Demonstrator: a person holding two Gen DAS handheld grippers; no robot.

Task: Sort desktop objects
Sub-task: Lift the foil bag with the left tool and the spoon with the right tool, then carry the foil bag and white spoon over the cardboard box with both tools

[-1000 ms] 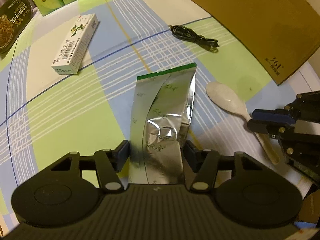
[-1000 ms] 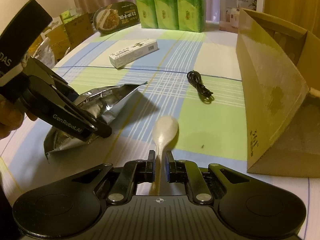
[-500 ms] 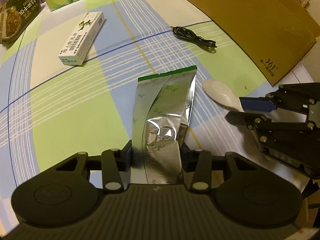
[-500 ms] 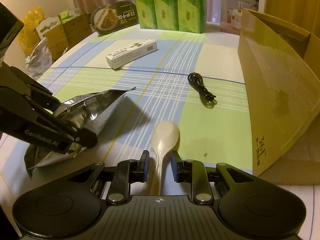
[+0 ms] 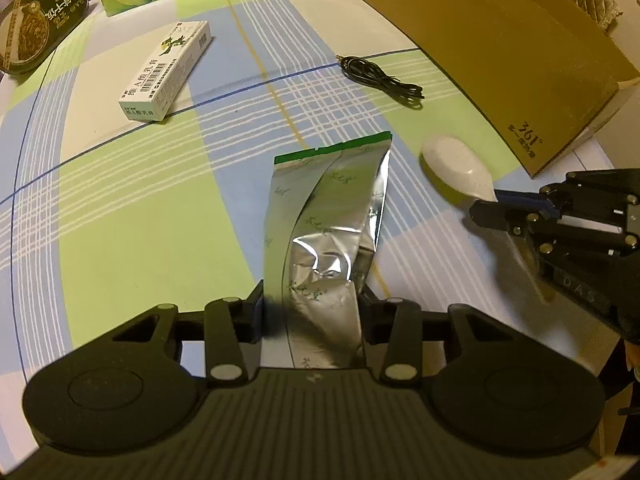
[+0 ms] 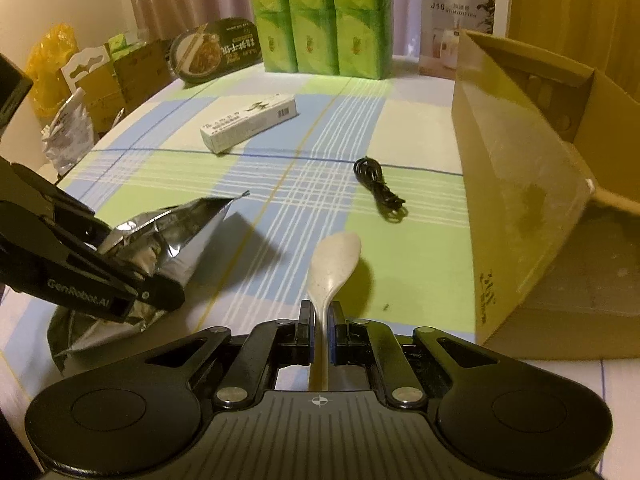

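A cable (image 6: 379, 190) and carton (image 6: 532, 184) are seen beyond; the spoon (image 6: 333, 264) is clamped in the right tongs (image 6: 320, 316), the foil pouch (image 5: 324, 240) in the left tongs (image 5: 312, 312).

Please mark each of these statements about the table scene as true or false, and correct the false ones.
1. The right gripper is closed on the handle of the white spoon. True.
2. The left gripper grips the black cable. False: it grips the silver foil pouch; the black cable lies free on the tablecloth.
3. The white medicine box lies flat on the tablecloth, away from both grippers. True.
4. The spoon is already inside the cardboard box. False: the spoon is outside the cardboard box, in front of its outer wall.
5. Green tissue packs stand at the far edge of the table. True.
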